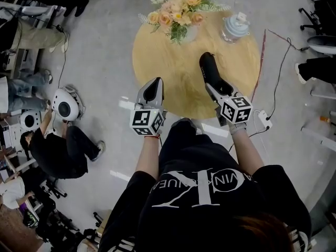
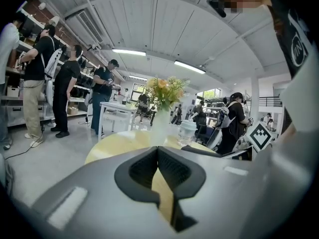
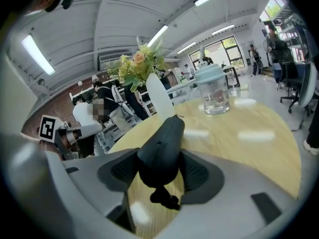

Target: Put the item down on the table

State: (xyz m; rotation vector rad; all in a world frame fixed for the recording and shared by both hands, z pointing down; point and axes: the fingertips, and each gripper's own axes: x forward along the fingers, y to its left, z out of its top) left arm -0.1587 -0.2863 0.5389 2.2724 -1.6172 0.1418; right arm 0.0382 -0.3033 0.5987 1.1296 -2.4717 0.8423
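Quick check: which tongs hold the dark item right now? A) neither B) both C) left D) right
D: the right gripper view shows the right tongs clamped on the dark item, while the left tongs are closed with nothing between them.

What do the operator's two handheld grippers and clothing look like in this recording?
Both the left gripper and right gripper are grey plastic shells with black ribbed jaw pads, each carrying a white cube with black square markers. The person wears a black short-sleeved T-shirt with white lettering.
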